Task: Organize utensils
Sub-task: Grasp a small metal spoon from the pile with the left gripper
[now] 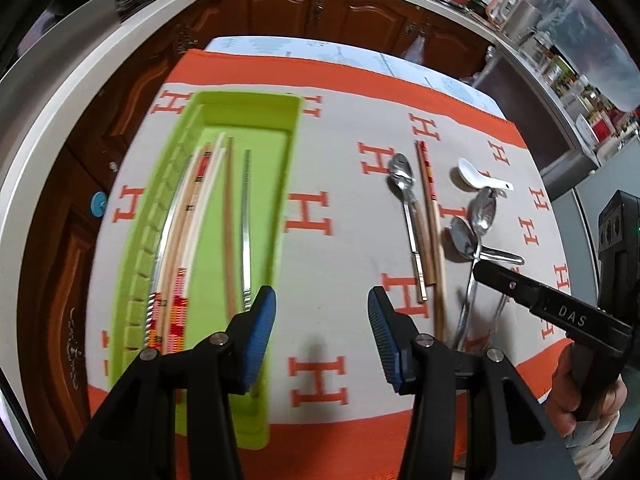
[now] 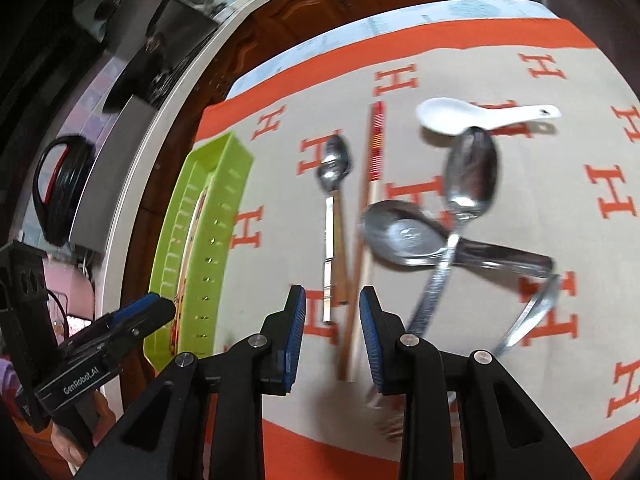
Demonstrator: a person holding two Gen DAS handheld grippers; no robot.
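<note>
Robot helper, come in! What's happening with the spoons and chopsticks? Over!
Left gripper open, empty, beside green tray. Right gripper open over loose chopsticks. Spoons still on cloth. Nothing blocking.

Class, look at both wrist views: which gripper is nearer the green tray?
Left. The left gripper hovers at the green tray's right edge, one finger over it. The right gripper is further away over the loose chopsticks.

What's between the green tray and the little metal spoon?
Nothing but bare cloth between the green tray and the small metal spoon; both views show it.
</note>
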